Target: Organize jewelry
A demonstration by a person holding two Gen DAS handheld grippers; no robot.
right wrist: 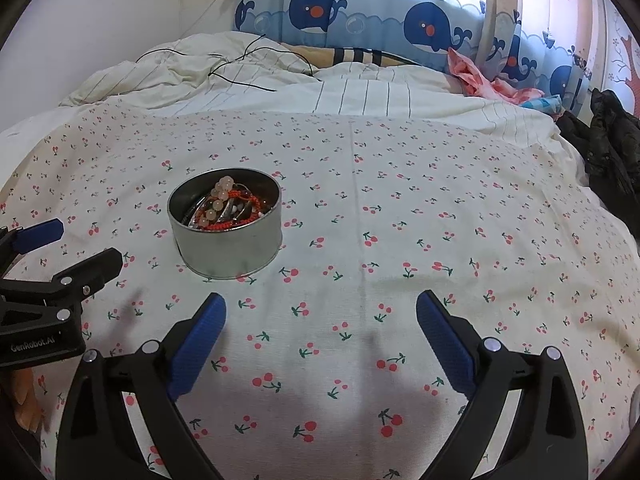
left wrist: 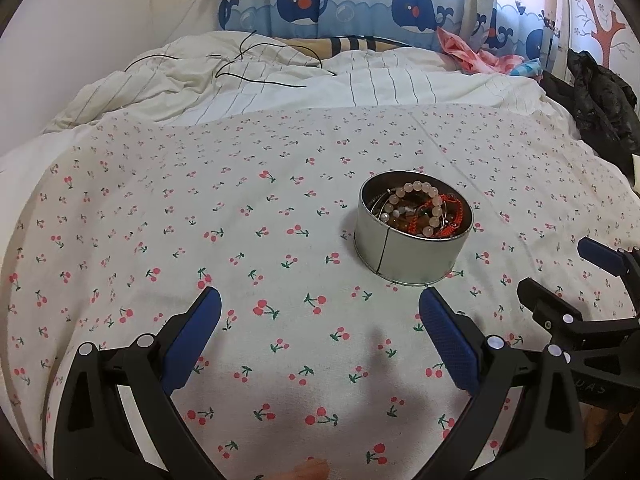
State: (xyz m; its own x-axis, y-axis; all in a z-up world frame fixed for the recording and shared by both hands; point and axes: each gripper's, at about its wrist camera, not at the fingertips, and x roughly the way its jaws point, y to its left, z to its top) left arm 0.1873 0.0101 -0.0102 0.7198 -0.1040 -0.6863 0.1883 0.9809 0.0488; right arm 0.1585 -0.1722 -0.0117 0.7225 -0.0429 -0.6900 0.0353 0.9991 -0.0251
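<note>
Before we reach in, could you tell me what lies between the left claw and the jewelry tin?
Only bare cherry-print sheet separates the left claw from the tin, as the left wrist view shows.

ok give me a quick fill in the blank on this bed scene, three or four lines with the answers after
1. The round silver metal tin sits on a white cloth printed with red ____.
2. Both the left gripper and the right gripper are ____ and hold nothing.
3. The pale pink bead bracelet lies ____ the tin.
4. The blue curtain behind the bed shows cartoon ____.

Missing words: cherries; open; inside; whales
</note>
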